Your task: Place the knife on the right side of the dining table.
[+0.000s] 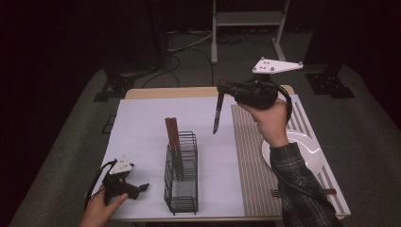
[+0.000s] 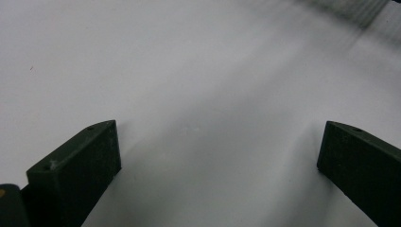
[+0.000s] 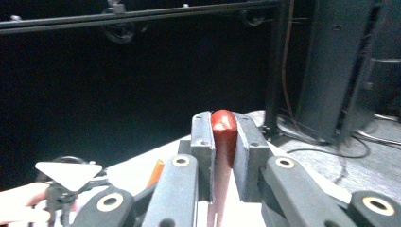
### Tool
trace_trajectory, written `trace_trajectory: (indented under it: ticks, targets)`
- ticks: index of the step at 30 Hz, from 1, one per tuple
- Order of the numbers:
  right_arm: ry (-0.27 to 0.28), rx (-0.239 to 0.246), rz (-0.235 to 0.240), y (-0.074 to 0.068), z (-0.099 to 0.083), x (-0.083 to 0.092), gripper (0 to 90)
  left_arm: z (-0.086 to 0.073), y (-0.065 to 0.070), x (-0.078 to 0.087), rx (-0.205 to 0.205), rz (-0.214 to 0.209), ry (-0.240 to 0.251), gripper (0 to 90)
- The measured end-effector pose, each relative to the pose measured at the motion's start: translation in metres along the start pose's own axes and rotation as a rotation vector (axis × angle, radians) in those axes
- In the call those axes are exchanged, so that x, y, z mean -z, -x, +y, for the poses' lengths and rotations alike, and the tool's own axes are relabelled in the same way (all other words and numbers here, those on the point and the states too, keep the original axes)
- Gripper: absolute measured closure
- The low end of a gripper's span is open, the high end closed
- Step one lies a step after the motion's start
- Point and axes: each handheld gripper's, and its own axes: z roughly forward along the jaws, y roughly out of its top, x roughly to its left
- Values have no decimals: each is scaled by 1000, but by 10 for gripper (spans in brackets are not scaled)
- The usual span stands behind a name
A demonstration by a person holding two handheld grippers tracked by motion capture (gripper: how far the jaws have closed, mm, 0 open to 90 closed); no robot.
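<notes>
Dark floor and black stands surround a wooden table (image 1: 142, 92) covered by a white sheet (image 1: 142, 127), with a striped placemat (image 1: 250, 156) along its right side. Near the front edge of the sheet stands a black wire caddy (image 1: 181, 177); two red-brown handles (image 1: 171, 135) stick up out of its rear compartment, while the front one looks empty. On the placemat lie a white plate (image 1: 309, 151) and, nearer the front edge, a fork (image 1: 276, 192) (partly hidden by the sleeve). The right gripper (image 1: 222, 86), raised above the table behind and right of the caddy, is clamped on the red handle of a knife (image 1: 218, 113) whose blade hangs down. The left gripper (image 1: 142, 187) rests low on the sheet left of the caddy, jaws wide apart and holding nothing.
</notes>
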Motion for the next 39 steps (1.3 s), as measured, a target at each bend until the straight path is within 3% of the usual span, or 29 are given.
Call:
trace_trajectory:
  ticks: [14, 30, 39]
  targets:
    - [10, -54, -141, 37, -20, 10, 789, 0, 0, 0, -1, 1, 1, 0]
    - [17, -43, -299, 68, -38, 20, 789, 0, 0, 0, -1, 2, 3, 0]
    - [3, -77, -382, 90, -59, 19, 789, 0, 0, 0, -2, 2, 3, 0]
